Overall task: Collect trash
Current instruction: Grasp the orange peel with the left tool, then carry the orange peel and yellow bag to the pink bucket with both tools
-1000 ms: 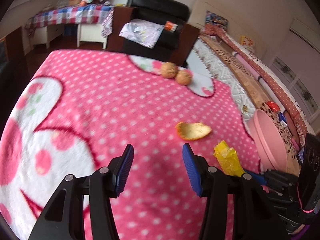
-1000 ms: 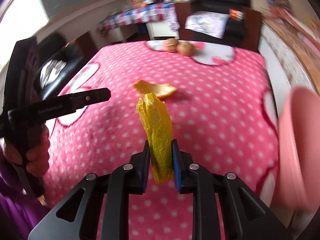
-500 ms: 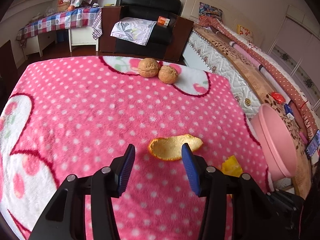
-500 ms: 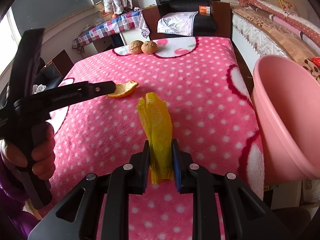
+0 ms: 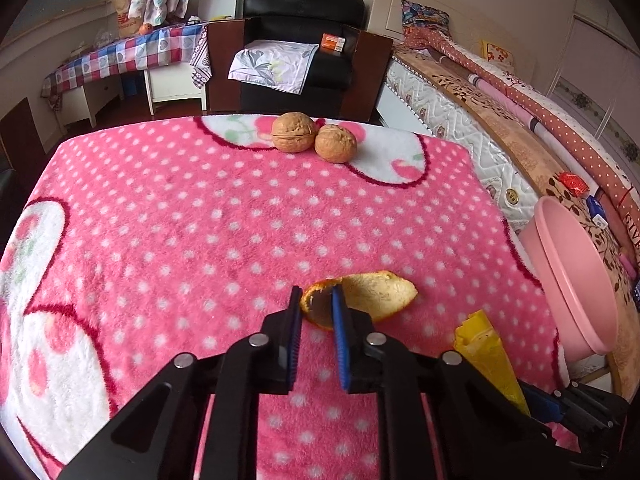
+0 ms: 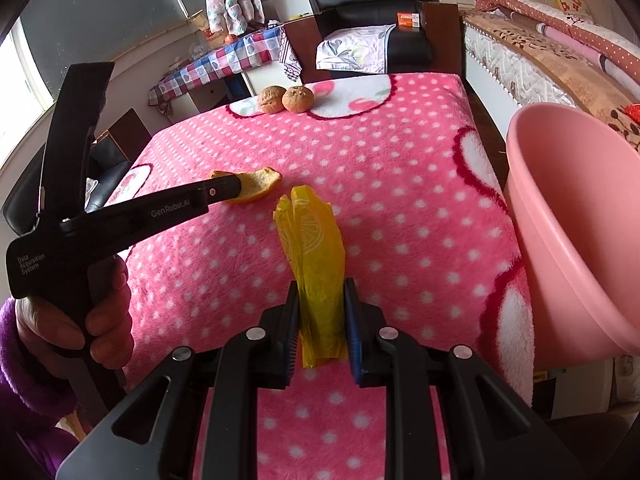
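An orange peel [image 5: 380, 296] lies on the pink dotted blanket [image 5: 200, 220]. My left gripper [image 5: 316, 296] is closing on the peel's left end, and the rim sits pinched between its blue pads. From the right wrist view the left gripper [image 6: 224, 190] reaches in from the left onto the peel [image 6: 262, 184]. My right gripper [image 6: 322, 292] is shut on a crumpled yellow plastic wrapper [image 6: 316, 248], held upright above the blanket. The wrapper [image 5: 484, 344] also shows at the lower right of the left wrist view.
A pink plastic basin [image 6: 568, 216] stands past the table's right edge. Two walnuts [image 5: 294, 133] [image 5: 335, 143] rest at the far end of the blanket. Behind are a black armchair [image 5: 304, 12] and a bed [image 5: 500, 120]. A hand in a purple sleeve [image 6: 100, 320] holds the left gripper.
The left gripper moved forward to the orange peel and its jaws closed from wide apart onto the peel's left end. The right gripper kept its hold on the yellow wrapper.
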